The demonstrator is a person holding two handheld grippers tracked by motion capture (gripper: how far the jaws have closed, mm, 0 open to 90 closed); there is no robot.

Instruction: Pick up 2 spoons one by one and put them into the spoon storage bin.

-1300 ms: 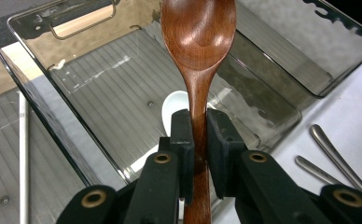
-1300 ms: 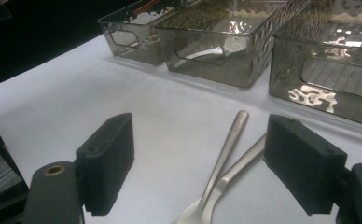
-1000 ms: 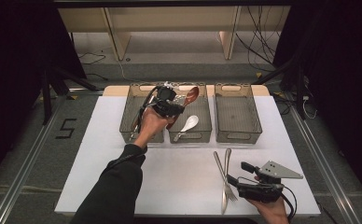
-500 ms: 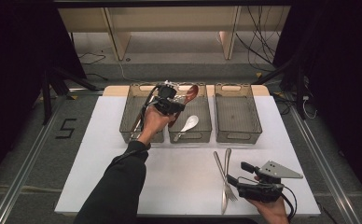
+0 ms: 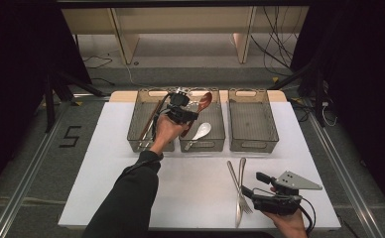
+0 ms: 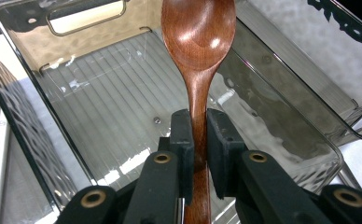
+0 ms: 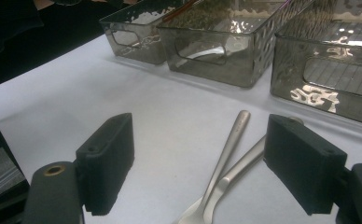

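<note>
My left gripper (image 5: pixel 192 116) is shut on the handle of a brown wooden spoon (image 5: pixel 203 102), holding it over the middle bin (image 5: pixel 202 147). In the left gripper view the pads (image 6: pixel 184 140) pinch the spoon's handle (image 6: pixel 198 100), and its bowl points away over the bin's ribbed floor (image 6: pixel 100 107). A white spoon (image 5: pixel 201 131) lies in that middle bin. Two metal forks (image 5: pixel 239 184) lie side by side on the white table near its front right. My right gripper (image 5: pixel 252 183) rests just right of them, open and holding nothing; in its own view the forks (image 7: pixel 230 154) lie between its wide-apart pads (image 7: pixel 107 158).
Three smoky clear bins stand in a row at the table's far side. The left bin (image 5: pixel 135 134) holds long brown sticks (image 5: pixel 148 121). The right bin (image 5: pixel 254 119) has nothing in it. White table surface (image 5: pixel 180 188) stretches between the bins and the front edge.
</note>
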